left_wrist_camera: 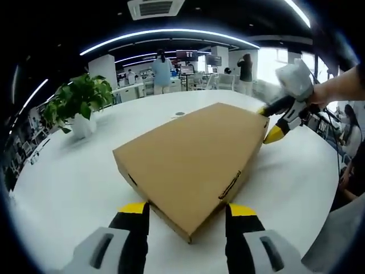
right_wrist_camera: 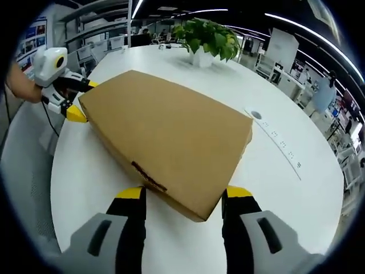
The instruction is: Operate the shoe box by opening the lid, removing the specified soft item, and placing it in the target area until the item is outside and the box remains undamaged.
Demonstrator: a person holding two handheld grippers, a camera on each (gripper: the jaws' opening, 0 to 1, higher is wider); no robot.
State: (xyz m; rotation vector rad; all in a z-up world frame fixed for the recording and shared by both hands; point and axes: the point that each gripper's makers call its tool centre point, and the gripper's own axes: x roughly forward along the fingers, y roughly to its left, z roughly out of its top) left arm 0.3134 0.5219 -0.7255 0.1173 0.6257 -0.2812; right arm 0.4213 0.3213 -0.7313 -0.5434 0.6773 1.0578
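On the white bench I see one shoe box — plain brown cardboard, lid shut and lying flat, well in from the bench's edges. Its long axis runs from one of my grippers to the other, so a corner of the box points at each camera. My left gripper stands with its jaws spread wide, one yellow-tipped jaw on either side of the near corner; the corner sits between the tips, and I cannot tell whether either jaw touches the cardboard. My right gripper straddles the opposite corner the same way, jaws wide apart with the corner between them. In the left gripper view I see the right gripper at the far corner of the box, a hand behind it. One potted plant in a white pot stands toward the bench's far edge, well apart from the box. A strip of sockets is set in the bench top beside the box's long side.
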